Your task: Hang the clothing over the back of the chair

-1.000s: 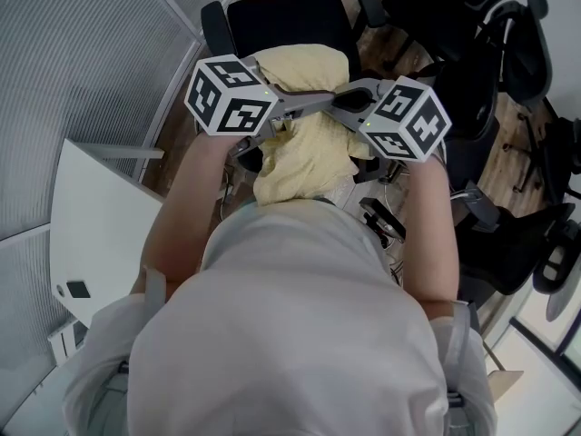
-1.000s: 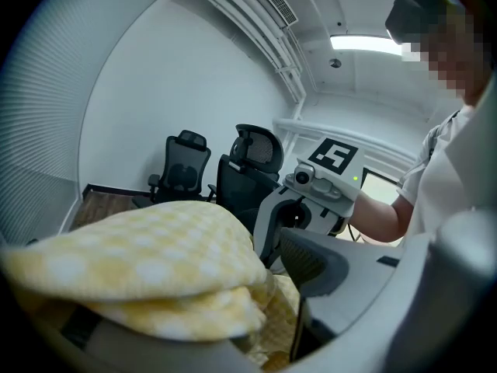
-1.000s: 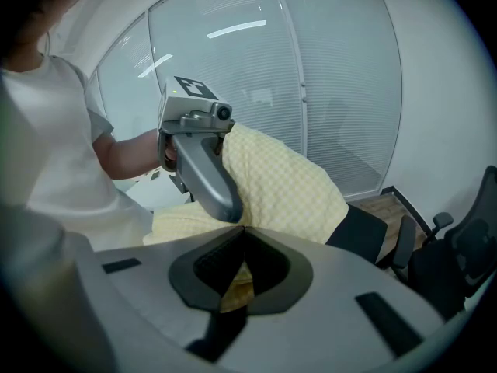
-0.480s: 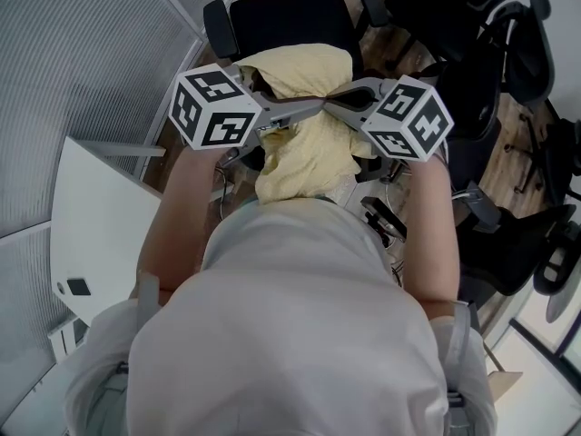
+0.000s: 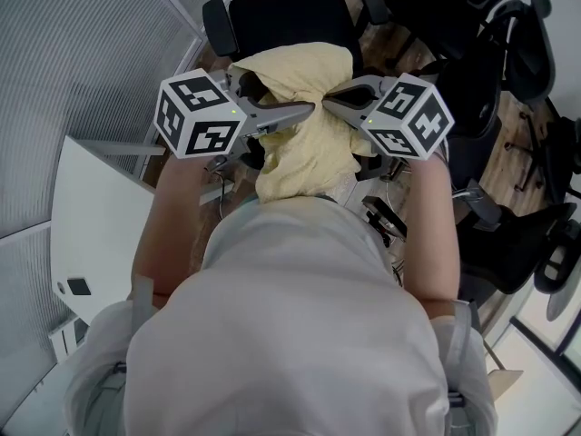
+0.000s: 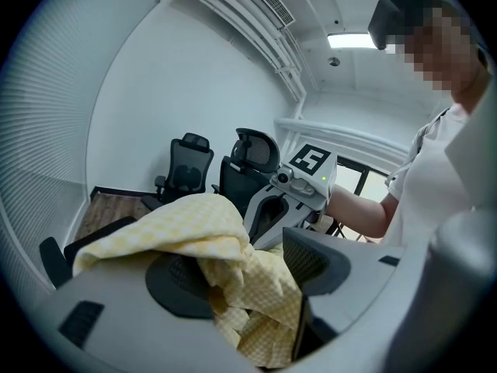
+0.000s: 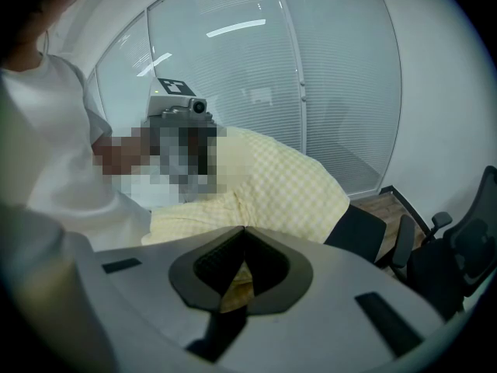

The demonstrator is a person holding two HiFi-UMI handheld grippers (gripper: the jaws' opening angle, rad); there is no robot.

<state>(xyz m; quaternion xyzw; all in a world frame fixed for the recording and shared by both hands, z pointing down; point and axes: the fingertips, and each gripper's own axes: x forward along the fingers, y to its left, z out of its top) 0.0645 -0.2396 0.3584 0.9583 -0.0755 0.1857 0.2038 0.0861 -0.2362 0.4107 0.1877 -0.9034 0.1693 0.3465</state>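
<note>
A pale yellow checked garment (image 5: pixel 304 143) lies draped over the back of a black office chair (image 5: pixel 286 16); the cloth hides the chair's back. My left gripper (image 5: pixel 304 109) is at the garment's left side. Its jaws stand wide apart in the left gripper view, where folds of the garment (image 6: pixel 210 224) lie loosely between them without being pressed. My right gripper (image 5: pixel 329 98) is at the garment's right side. In the right gripper view its jaws (image 7: pixel 245 230) meet at the tips, shut on a pinch of the garment (image 7: pixel 287 185).
Several black office chairs (image 5: pixel 508 53) crowd the right side. A white table (image 5: pixel 100 225) stands at the left under a glass wall with blinds (image 5: pixel 82 53). The person's torso fills the lower part of the head view.
My left gripper has opened, let go of the garment and drawn back to the left. The right gripper has kept its place and its grip.
</note>
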